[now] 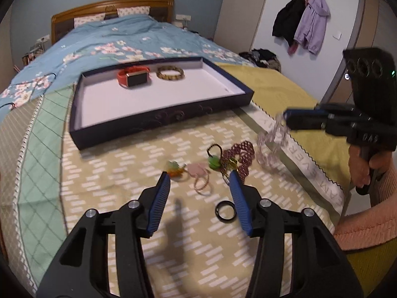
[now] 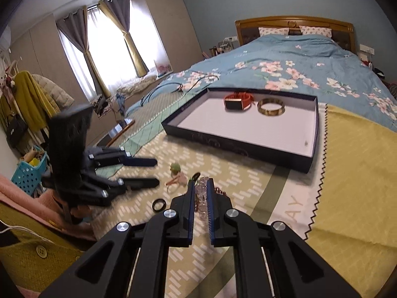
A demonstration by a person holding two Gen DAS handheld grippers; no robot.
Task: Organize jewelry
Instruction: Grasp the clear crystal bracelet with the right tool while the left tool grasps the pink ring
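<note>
1. My right tongs (image 2: pixel 200 186) are pinched narrow on a clear beaded bracelet (image 1: pixel 269 146), lifted just beside the tray (image 2: pixel 233 146), on its near side.
2. My left tongs (image 1: pixel 199 176) stand wide open with nothing in them, over the hair ties (image 1: pixel 198 171) near the tray's front wall.
3. Inside the tray, at its far end, an orange watch (image 1: pixel 134 76) and a gold bangle (image 1: pixel 170 73) lie side by side.
4. A black ring (image 1: pixel 225 211) lies on the bed, nearer me than the tray.

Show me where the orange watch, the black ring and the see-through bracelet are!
orange watch (image 1: pixel 134 76), left wrist view, on its screen face.
black ring (image 1: pixel 225 211), left wrist view, on its band.
see-through bracelet (image 2: pixel 201 190), right wrist view, on beads between the fingers.
</note>
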